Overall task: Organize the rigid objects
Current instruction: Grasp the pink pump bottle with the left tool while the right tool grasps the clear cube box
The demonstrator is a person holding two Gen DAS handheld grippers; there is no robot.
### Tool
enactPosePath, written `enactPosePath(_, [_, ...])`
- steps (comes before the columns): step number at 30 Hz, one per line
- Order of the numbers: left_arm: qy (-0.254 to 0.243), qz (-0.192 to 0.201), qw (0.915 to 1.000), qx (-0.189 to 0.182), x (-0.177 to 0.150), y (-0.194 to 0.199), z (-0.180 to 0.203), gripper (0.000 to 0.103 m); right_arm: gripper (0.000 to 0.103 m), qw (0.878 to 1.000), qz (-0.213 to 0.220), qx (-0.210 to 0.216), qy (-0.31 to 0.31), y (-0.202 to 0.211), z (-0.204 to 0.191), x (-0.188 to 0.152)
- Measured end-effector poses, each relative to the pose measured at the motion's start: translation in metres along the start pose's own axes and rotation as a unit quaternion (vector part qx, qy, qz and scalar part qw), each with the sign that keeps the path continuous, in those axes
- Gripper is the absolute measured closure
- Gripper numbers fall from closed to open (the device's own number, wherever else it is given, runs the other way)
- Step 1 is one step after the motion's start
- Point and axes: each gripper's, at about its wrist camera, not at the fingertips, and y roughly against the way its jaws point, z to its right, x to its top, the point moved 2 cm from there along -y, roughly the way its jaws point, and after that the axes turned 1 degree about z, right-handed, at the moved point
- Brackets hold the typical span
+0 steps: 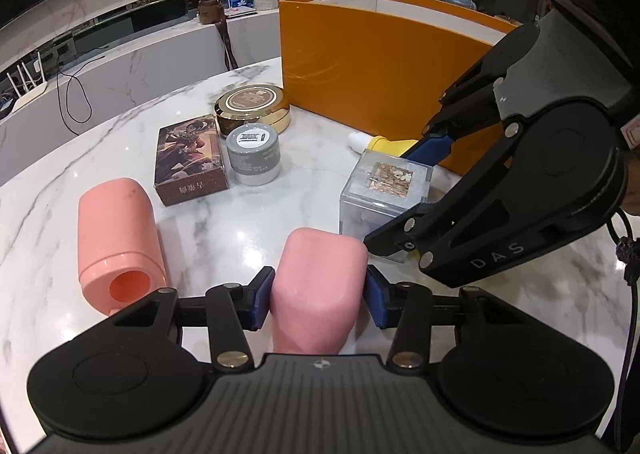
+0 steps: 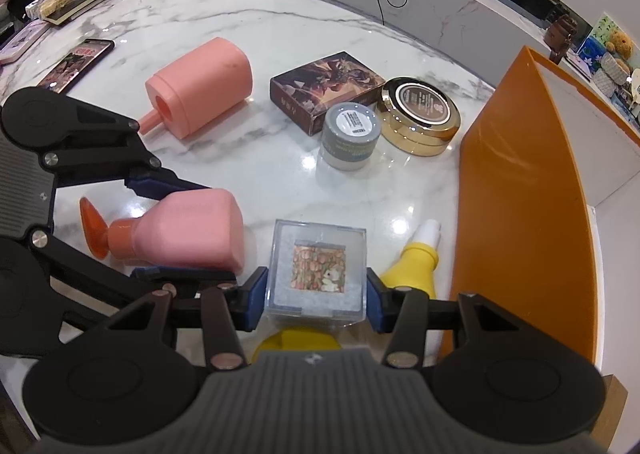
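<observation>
Left gripper (image 1: pixel 318 296): I have its blue pads pressed against both sides of the pink bottle (image 1: pixel 318 290), clamped on the body.
Pink bottle: it lies on its side on the marble table (image 1: pixel 120 126); in my right wrist view its orange neck and cap (image 2: pixel 98 228) point away from the box.
Right gripper (image 2: pixel 316 296): I have it closed on the clear cube (image 2: pixel 318 268), one pad on each side wall.
Clear cube: a transparent case with a patterned picture on top, sitting on the table just beside the pink bottle.
Yellow bottle (image 2: pixel 412 260): lying with its white tip toward the orange box (image 2: pixel 520 190), partly under my right gripper.
Orange box: open, white inside, standing at the right of the table.
Pink cap (image 2: pixel 200 88): a hollow salmon cylinder on its side, well apart from the bottle.
Card box (image 2: pixel 326 88): dark, printed, flat on the table.
Grey jar (image 2: pixel 350 136): touching or just beside the card box.
Gold tin (image 2: pixel 422 114): round, just beside the jar, near the orange box.
Phone (image 2: pixel 76 62): screen lit, at the far left edge.
</observation>
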Motion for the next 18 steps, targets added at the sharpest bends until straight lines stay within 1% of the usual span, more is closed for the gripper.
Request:
enactPosePath(6, [-0.005, -0.002, 1.0, 0.006, -0.001, 0.006, 0.003, 0.05, 0.055, 1.0, 0.011, 0.003, -0.005, 0.008, 0.0, 0.003])
enactPosePath(11, [-0.007, 0.004, 0.9999, 0.008, 0.004, 0.014, 0.005, 0.054, 0.056, 1.0, 0.028, 0.002, -0.012, 0.02, 0.004, 0.005])
enactPosePath(15, [0.0, 0.003, 1.0, 0.008, 0.005, 0.017, 0.006, 0.055, 0.056, 0.999, 0.037, 0.001, -0.017, 0.028, 0.006, 0.005])
enactPosePath(18, [0.012, 0.007, 0.9998, 0.015, 0.005, 0.02, 0.004, 0.056, 0.056, 0.999, 0.043, 0.002, -0.018, 0.034, 0.007, 0.004])
